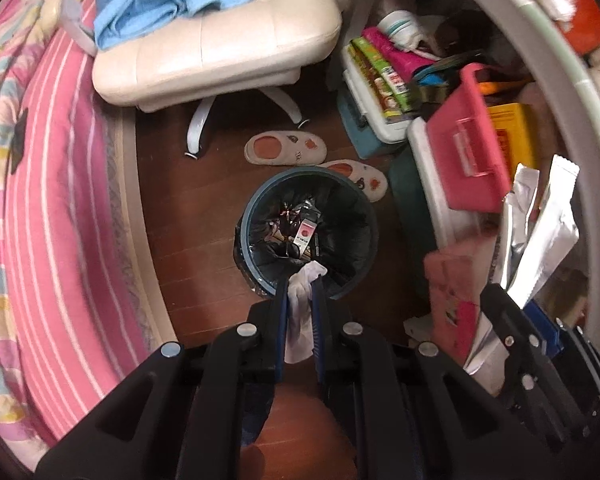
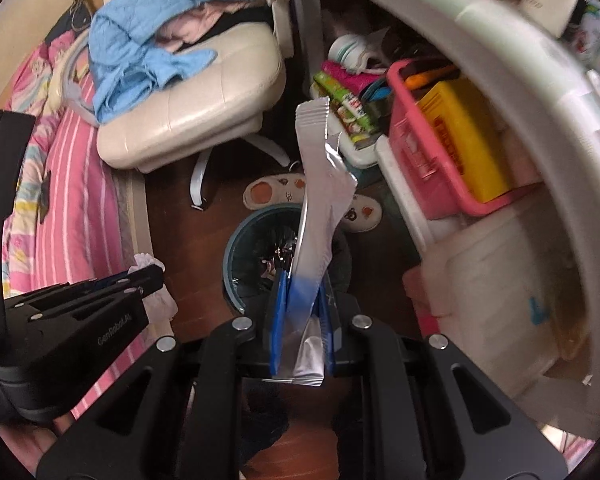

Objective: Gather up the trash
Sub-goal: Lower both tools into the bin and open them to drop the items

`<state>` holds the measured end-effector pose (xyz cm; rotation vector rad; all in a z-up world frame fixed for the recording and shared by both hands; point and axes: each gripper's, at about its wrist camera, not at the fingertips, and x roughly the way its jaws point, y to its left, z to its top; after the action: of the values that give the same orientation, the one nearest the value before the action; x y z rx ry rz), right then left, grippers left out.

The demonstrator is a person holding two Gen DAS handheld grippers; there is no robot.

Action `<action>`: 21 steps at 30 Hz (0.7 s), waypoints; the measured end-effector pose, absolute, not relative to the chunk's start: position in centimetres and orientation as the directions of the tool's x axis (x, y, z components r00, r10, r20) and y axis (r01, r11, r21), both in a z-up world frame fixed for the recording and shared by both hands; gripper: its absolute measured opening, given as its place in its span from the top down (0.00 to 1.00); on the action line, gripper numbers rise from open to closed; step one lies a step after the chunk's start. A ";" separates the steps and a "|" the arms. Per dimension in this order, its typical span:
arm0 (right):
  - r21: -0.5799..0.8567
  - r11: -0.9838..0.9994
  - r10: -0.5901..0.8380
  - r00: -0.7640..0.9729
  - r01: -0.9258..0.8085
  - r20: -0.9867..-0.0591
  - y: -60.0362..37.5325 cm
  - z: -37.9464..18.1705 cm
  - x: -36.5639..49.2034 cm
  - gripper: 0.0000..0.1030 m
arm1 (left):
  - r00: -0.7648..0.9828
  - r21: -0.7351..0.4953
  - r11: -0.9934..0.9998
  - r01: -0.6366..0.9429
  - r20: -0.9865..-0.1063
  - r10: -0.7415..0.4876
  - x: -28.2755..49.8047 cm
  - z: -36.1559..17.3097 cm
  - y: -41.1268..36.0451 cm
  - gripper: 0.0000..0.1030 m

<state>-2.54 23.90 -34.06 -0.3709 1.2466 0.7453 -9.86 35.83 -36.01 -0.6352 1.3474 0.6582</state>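
Observation:
A round blue trash bin [image 1: 256, 208] with a black liner stands on the wooden floor and holds several wrappers. My left gripper [image 1: 300, 280] is shut on a crumpled white tissue [image 1: 300, 320] right above the bin's near rim. In the right wrist view my right gripper [image 2: 302, 280] is shut on a long silver and white wrapper [image 2: 320, 184] that stands up over the bin [image 2: 236, 256]. The left gripper [image 2: 156, 274] with the tissue [image 2: 158, 300] shows at the left there. The right gripper's wrapper [image 1: 548, 232] shows at the right in the left wrist view.
A cream office chair [image 1: 220, 40] with a blue cloth [image 1: 160, 0] stands beyond the bin. Two slippers [image 1: 284, 148] lie on the floor behind it. A pink striped bed [image 1: 60, 200] is on the left. A pink basket [image 1: 468, 140] and stacked boxes crowd the right, under a white table edge [image 2: 520, 60].

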 end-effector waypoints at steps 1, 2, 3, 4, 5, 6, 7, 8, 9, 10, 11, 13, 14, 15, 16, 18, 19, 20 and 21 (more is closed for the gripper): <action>0.136 0.710 0.304 0.126 -0.691 -0.944 24.1 -35.0 -2.4 0.84 | 0.098 -0.032 0.665 -0.746 -0.993 0.062 -9.8 -37.3 36.0 0.90; 0.137 0.707 0.301 0.120 -0.693 -0.946 24.3 -36.4 -2.3 0.84 | 0.093 -0.030 0.661 -0.750 -0.994 0.061 -9.7 -38.7 36.3 0.90; 0.138 0.705 0.298 0.114 -0.695 -0.948 24.5 -37.5 -2.2 0.84 | 0.092 -0.030 0.659 -0.752 -0.994 0.059 -9.8 -39.6 36.5 0.90; 0.135 0.700 0.293 0.110 -0.701 -0.950 24.8 -39.1 -2.1 0.84 | 0.088 -0.028 0.656 -0.754 -0.994 0.059 -9.8 -40.9 36.8 0.90; 0.131 0.696 0.288 0.108 -0.706 -0.952 25.0 -40.2 -2.1 0.84 | 0.084 -0.025 0.654 -0.756 -0.995 0.058 -9.7 -41.8 37.0 0.90; 0.129 0.693 0.282 0.102 -0.710 -0.954 25.2 -41.7 -2.0 0.84 | 0.080 -0.025 0.651 -0.759 -0.995 0.055 -9.8 -43.1 37.4 0.90; 0.129 0.691 0.277 0.096 -0.711 -0.956 25.4 -43.0 -1.9 0.84 | 0.076 -0.021 0.648 -0.761 -0.995 0.056 -9.8 -44.3 37.7 0.90; 0.125 0.689 0.271 0.094 -0.714 -0.958 25.7 -44.0 -1.8 0.84 | 0.073 -0.018 0.648 -0.762 -0.996 0.058 -9.8 -45.2 37.9 0.90; 0.121 0.685 0.266 0.091 -0.719 -0.960 26.0 -45.3 -1.8 0.84 | 0.069 -0.016 0.646 -0.763 -0.996 0.057 -9.8 -46.7 38.3 0.90; 0.119 0.682 0.262 0.089 -0.722 -0.961 26.3 -46.2 -1.7 0.84 | 0.064 -0.013 0.646 -0.764 -0.996 0.056 -9.8 -47.6 38.5 0.90; 0.115 0.678 0.255 0.086 -0.726 -0.963 26.6 -47.4 -1.8 0.84 | 0.060 -0.010 0.645 -0.764 -0.997 0.056 -9.8 -48.5 38.8 0.90; 0.109 0.668 0.247 0.080 -0.736 -0.966 27.2 -49.4 -1.7 0.84 | 0.056 -0.006 0.646 -0.764 -0.997 0.058 -9.8 -50.5 39.3 0.90; 0.105 0.661 0.242 0.079 -0.743 -0.967 27.5 -50.5 -1.6 0.84 | 0.054 -0.002 0.647 -0.762 -0.997 0.060 -9.7 -51.3 39.5 0.90; 0.102 0.655 0.239 0.077 -0.749 -0.968 27.8 -51.6 -1.6 0.84 | 0.054 -0.003 0.649 -0.761 -0.997 0.059 -9.7 -52.3 39.7 0.90; 0.100 0.652 0.235 0.075 -0.752 -0.969 28.1 -52.4 -1.6 0.84 | 0.055 -0.005 0.649 -0.761 -0.997 0.057 -9.7 -53.3 39.9 0.90; 0.096 0.646 0.225 0.068 -0.757 -0.972 28.7 -54.5 -1.5 0.84 | 0.054 -0.004 0.651 -0.759 -0.997 0.057 -9.5 -54.9 40.2 0.89; 0.099 0.645 0.224 0.063 -0.757 -0.973 28.9 -55.3 -1.5 0.84 | 0.053 -0.004 0.650 -0.760 -0.997 0.056 -9.4 -55.7 40.4 0.90; 0.102 0.645 0.224 0.060 -0.758 -0.973 29.2 -56.1 -1.5 0.84 | 0.055 -0.006 0.650 -0.760 -0.997 0.054 -9.3 -56.4 40.6 0.89; 0.098 0.643 0.221 0.061 -0.760 -0.973 29.5 -56.9 -1.4 0.84 | 0.053 -0.005 0.651 -0.759 -0.997 0.054 -9.2 -57.2 40.7 0.89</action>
<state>-1.43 29.53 -56.86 -0.5135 1.3101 0.7930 -9.22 40.73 -57.20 -0.6452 1.3920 0.6881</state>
